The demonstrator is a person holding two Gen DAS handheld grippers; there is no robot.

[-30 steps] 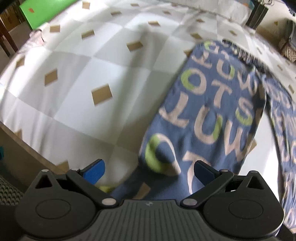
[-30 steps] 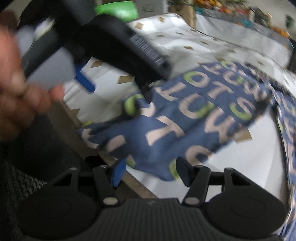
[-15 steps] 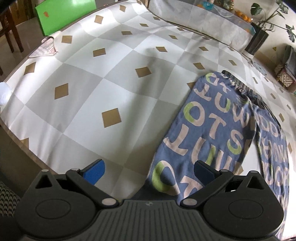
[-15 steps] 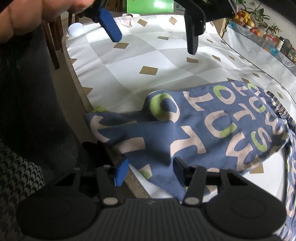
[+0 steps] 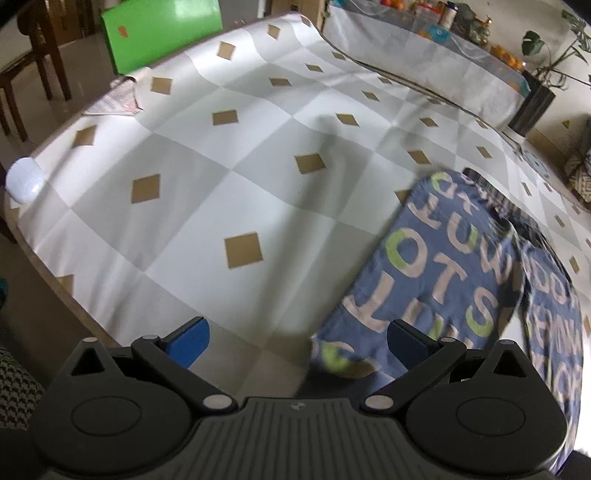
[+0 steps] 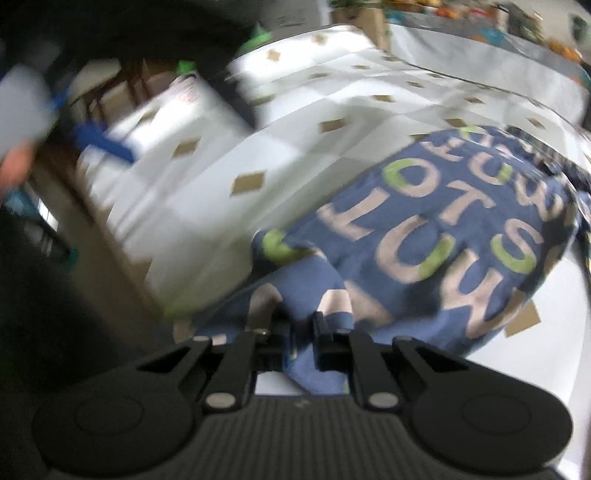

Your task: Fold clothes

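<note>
On a counter [image 5: 229, 192] draped in a pale checked cloth with tan diamonds, a white round object [image 5: 24, 179] sat at the far left edge, a folded paper [image 5: 114, 99] lay further back, and a green board [image 5: 162, 31] stood behind the counter's rear edge. Dark wooden chair legs [image 5: 48, 55] rose at the upper left.

The left claw [image 5: 297, 345] hung released above the near edge of the counter, its blue-padded fingers [image 5: 188, 339] spread wide with nothing between them; only checked cloth and a corner of fabric showed in the gap.

To the right lay the blue garment [image 5: 443, 280], printed with large pale and lime-green letters, spread flat on the counter with its near end reaching the counter's front edge and its dark waistband away from the camera. A second blue printed panel [image 5: 554, 332] lay just beside it on the right.

In the blurred right wrist view, the right claw [image 6: 299, 332] had just been closing and stood clenched on the near end of the blue garment [image 6: 424, 236], a bunched fold of the cloth pinched between its fingers [image 6: 321, 332]. That fold appeared to be lifted slightly off the counter, though motion blur left this uncertain. At the upper left of that view, a person's hand [image 6: 14, 162] and the other claw's blue pad [image 6: 101, 142] appeared as smears.

A long side counter [image 5: 424, 55] with bottles, fruit and a potted plant [image 5: 543, 85] ran along the background at right.
</note>
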